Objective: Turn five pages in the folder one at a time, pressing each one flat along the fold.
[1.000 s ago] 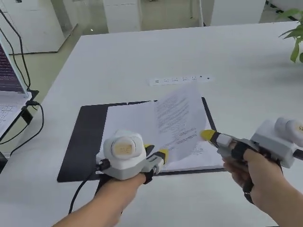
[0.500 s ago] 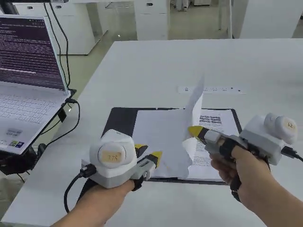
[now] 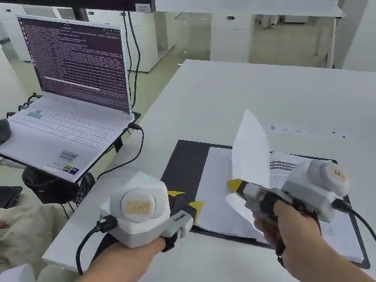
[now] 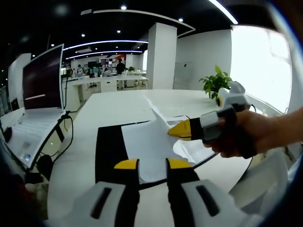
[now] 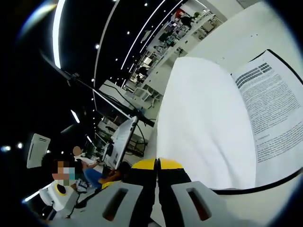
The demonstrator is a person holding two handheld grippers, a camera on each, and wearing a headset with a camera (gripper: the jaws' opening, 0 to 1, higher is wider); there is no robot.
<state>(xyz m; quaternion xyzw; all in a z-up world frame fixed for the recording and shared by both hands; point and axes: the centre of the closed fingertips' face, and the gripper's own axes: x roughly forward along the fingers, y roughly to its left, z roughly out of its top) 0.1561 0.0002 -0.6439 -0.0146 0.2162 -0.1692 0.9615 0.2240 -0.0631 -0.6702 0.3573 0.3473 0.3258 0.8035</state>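
Two grippers worked at the open folder [image 3: 182,161], which lay on the table [image 3: 235,88]. The right gripper [image 3: 235,185] had its jaws clenched on one page [image 3: 251,150], pinching its lower edge above the folder's middle. The page stood almost upright over the fold, with its blank side facing the folder's left half. In the right gripper view the yellow tips sat pressed together and the white page [image 5: 203,127] rose just past them. A printed sheet [image 5: 274,118] lay flat on the folder's right half. The left gripper [image 3: 185,200] hovered just off the folder's near left corner, jaws released with a clear gap between them, grasping nothing. In the left gripper view its tips pointed at the folder's near edge, and the right gripper [image 4: 179,129] crossed in over the folder. An open laptop [image 3: 76,88] stood well apart from the folder's left side, off the table. A power strip [image 3: 305,130] lay just beyond the folder's far edge.
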